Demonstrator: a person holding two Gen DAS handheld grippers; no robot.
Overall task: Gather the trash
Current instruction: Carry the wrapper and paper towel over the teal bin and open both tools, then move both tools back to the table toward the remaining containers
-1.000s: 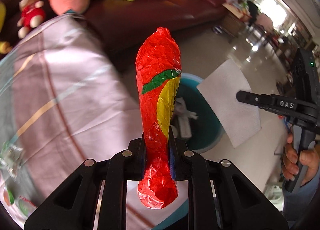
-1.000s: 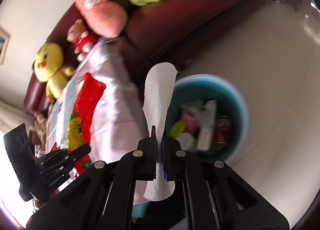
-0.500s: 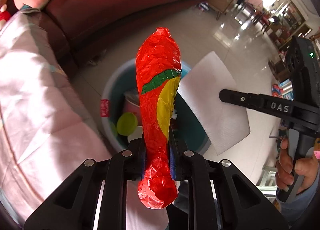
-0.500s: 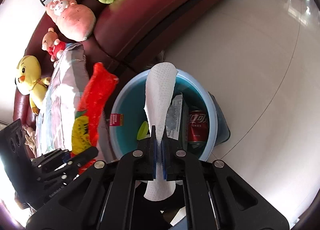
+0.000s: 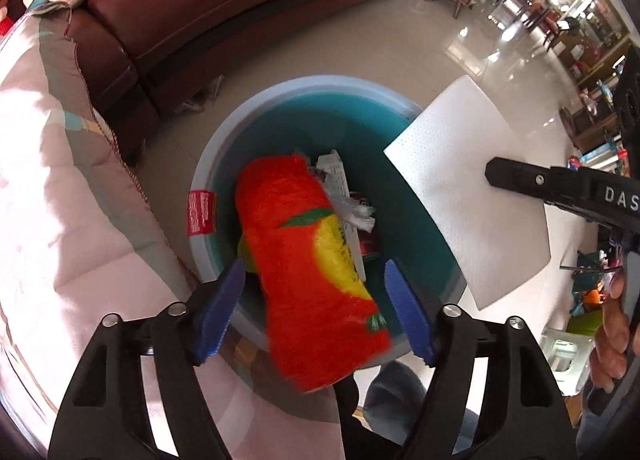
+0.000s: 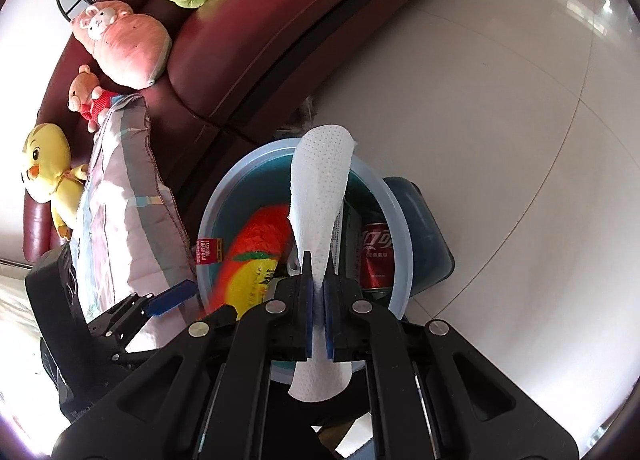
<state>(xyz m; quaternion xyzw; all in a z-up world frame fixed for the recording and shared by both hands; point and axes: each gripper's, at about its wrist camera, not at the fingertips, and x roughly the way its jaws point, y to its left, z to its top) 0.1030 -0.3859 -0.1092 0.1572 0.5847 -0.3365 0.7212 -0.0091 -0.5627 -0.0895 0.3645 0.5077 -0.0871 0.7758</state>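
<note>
left gripper [image 5: 316, 300] now open | red wrapper [image 5: 312, 260] released, seemingly mid-fall | right gripper [image 6: 317, 312] still pinching tissue [image 6: 320, 211]

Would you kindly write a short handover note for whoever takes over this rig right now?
Left tool: open, its red and yellow crinkly snack bag released, dropping into the round blue plastic bin.
Right tool: shut on a white perforated paper towel, held above the bin.
Already in the bin: a red soda can.
Left to do: release the towel into the bin.
</note>
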